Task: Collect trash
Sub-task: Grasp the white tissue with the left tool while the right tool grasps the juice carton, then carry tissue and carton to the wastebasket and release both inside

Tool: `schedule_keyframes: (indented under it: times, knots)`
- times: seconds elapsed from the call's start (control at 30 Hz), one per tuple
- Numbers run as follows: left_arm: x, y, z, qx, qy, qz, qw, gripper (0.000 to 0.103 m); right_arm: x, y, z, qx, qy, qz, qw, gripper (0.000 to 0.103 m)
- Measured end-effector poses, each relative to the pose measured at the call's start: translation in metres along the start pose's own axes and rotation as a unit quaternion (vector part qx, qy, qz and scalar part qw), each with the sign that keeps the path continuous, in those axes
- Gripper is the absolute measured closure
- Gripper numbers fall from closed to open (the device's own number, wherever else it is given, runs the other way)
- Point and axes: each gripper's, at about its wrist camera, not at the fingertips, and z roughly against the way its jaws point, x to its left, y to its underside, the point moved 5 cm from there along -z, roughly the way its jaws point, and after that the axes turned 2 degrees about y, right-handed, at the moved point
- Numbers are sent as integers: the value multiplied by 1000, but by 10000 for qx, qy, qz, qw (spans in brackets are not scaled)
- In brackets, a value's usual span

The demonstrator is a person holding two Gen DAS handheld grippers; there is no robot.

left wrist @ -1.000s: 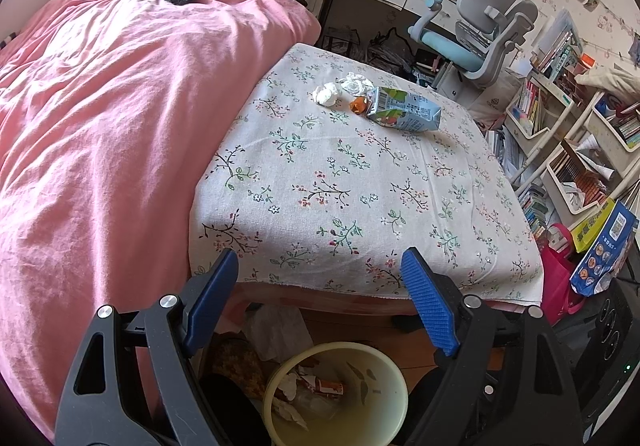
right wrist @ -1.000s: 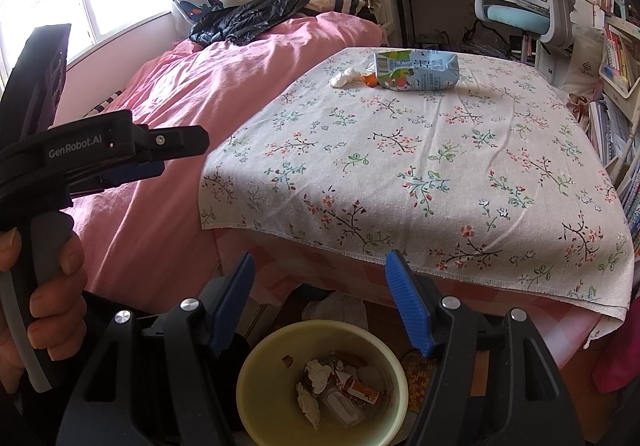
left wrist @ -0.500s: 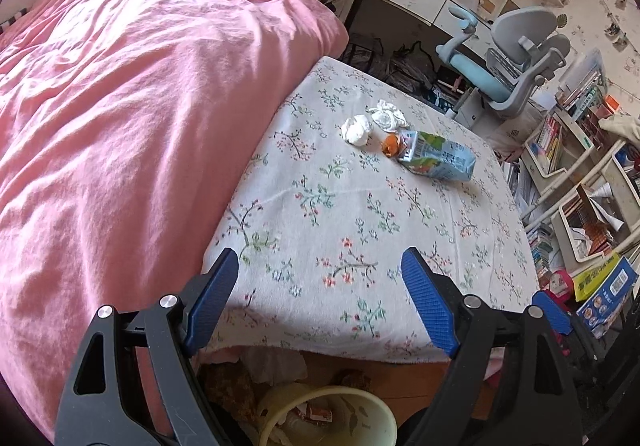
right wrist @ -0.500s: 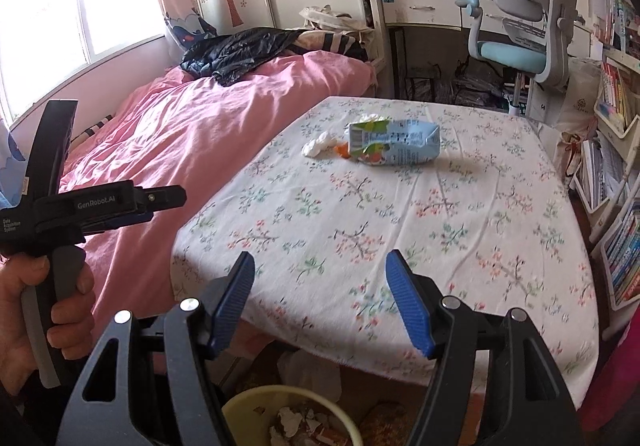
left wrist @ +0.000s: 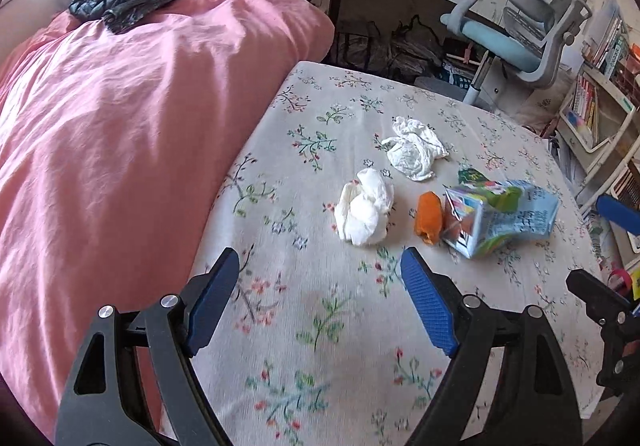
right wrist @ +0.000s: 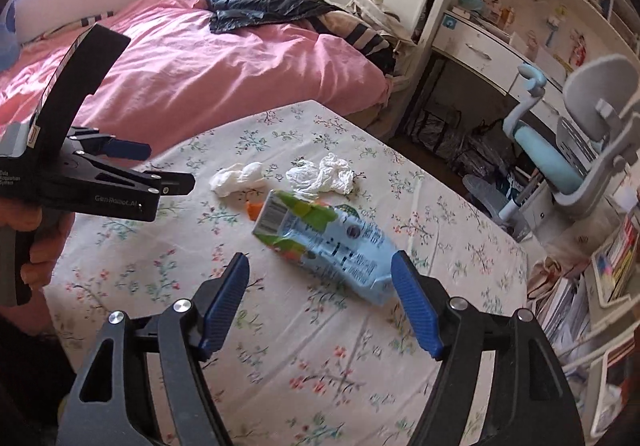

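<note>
Opening right hand-held gripper (right wrist: pixel 320 290) is aimed at crushed carton (right wrist: pixel 324 246) mid-worktop; left hand-held gripper (left wrist: pixel 320 298) is held wide, empty. Carton could be skidded if clipped.

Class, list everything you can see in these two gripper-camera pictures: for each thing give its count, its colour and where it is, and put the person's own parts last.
crumpled tissues: two, white, on the tablecloth, left of the carton
orange scrap: one, orange, beside the carton's end
drink carton: one, light blue and green, crushed, lying on the tablecloth
tablecloth: one, white with flowers, covering the table
duvet: one, pink, on the bed
black jacket: one, on the bed's far end
desk chair: one, grey and blue, by the desk
left gripper: blue pads, open, empty, short of the tissues
right gripper: blue pads, opening, carton's near end between the jaws
hand: one, holding the left gripper's handle
</note>
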Motion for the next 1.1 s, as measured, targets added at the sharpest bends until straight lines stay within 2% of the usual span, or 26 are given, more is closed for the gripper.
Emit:
schedule_keyframes:
  times: [0.07,0.17,0.27,0.3,0.33,0.37,0.4,0.43,0.47,0.57,0.67,0.87,1.1]
  knots:
    - [-8,-10,-17,34,-72,-160,9998,23,-1,-6,-22,199,-81,299,9993,28]
    - [-15,-18,-39,141,-119,-387,9991,30,0,-8,-52,544,-183,693,9959,28]
    - [-21,-23,-55,175,-167,-614,9978,51,4,-5,-73,855,-266,1030,9906,28]
    - [-25,-24,-57,180,-125,-700,9973,69,6,-2,-76,929,-293,1083,9893,31]
    - [-27,-26,-58,200,-49,-735,9971,81,8,0,-75,909,-224,1205,9883,33]
    - [-27,-26,-57,199,9,-702,9973,81,9,2,-72,897,-178,1288,9874,35]
    - [-25,-27,-55,198,103,-629,9978,83,8,2,-67,888,-178,1217,9884,43]
    - [-23,-27,-54,221,182,-548,9981,84,4,3,-61,881,-219,1005,9908,52]
    - [-21,-26,-52,246,255,-470,9983,84,-1,4,-55,842,-249,769,9932,56]
    - [-14,-21,-41,266,462,-252,9983,85,-8,15,-37,721,-220,286,9967,56]
    - [-9,-18,-20,184,629,-47,9978,85,-15,24,-11,496,-402,-462,9969,56]
    - [-3,-2,30,-28,865,116,9962,85,1,44,55,138,-1013,-1448,9842,56]
    - [15,36,89,-116,1042,416,9936,85,65,81,107,302,-1501,-1669,9740,56]
